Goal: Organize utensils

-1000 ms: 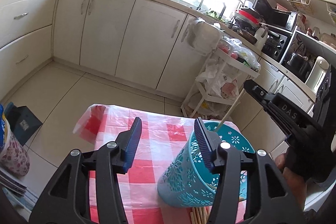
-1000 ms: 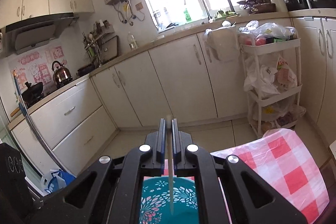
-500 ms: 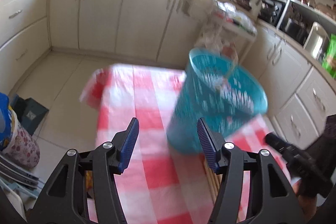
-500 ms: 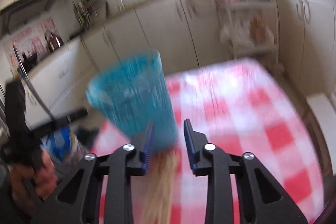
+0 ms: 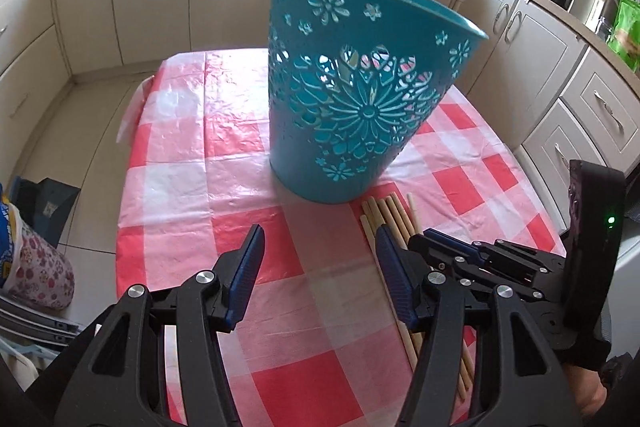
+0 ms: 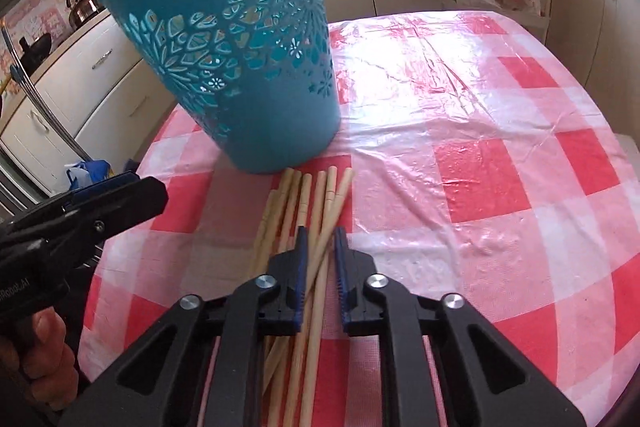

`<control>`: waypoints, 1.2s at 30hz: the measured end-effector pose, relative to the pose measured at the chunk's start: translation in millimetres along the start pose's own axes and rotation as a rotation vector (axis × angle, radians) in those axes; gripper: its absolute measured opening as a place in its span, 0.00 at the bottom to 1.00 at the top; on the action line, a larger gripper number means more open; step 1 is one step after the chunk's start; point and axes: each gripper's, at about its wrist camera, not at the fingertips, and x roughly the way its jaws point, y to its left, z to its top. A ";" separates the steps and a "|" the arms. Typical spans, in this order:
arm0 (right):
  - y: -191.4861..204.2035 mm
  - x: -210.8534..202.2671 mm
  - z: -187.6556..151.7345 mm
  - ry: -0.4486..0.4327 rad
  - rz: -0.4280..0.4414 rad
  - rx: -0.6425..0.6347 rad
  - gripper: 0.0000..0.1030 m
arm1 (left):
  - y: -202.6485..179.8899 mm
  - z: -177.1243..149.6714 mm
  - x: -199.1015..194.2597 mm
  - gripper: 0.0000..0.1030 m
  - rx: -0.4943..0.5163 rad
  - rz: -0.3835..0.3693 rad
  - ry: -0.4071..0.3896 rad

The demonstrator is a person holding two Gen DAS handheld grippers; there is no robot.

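My right gripper (image 6: 321,239) is closing its jaws, now only a narrow gap apart, around one wooden chopstick (image 6: 325,227) that they do not yet pinch. It belongs to the bundle of chopsticks (image 5: 390,215) lying on the red-checked tablecloth (image 5: 192,155), their tips just beside the base of the teal cut-out basket (image 5: 360,99). My left gripper (image 5: 319,239) hangs half open and empty over the cloth, left of the bundle.

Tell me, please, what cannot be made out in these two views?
- Left wrist view: the wall of the bucket hides its contents, bar two stick tips at the rim.
- Right wrist view: the near ends of the chopsticks vanish under the closing right claw, one stick between its jaws.
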 end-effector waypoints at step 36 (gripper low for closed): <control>-46.4 -15.0 -10.4 -0.049 0.049 0.181 0.06 | -12.6 -11.2 39.5 0.16 0.055 -0.043 0.142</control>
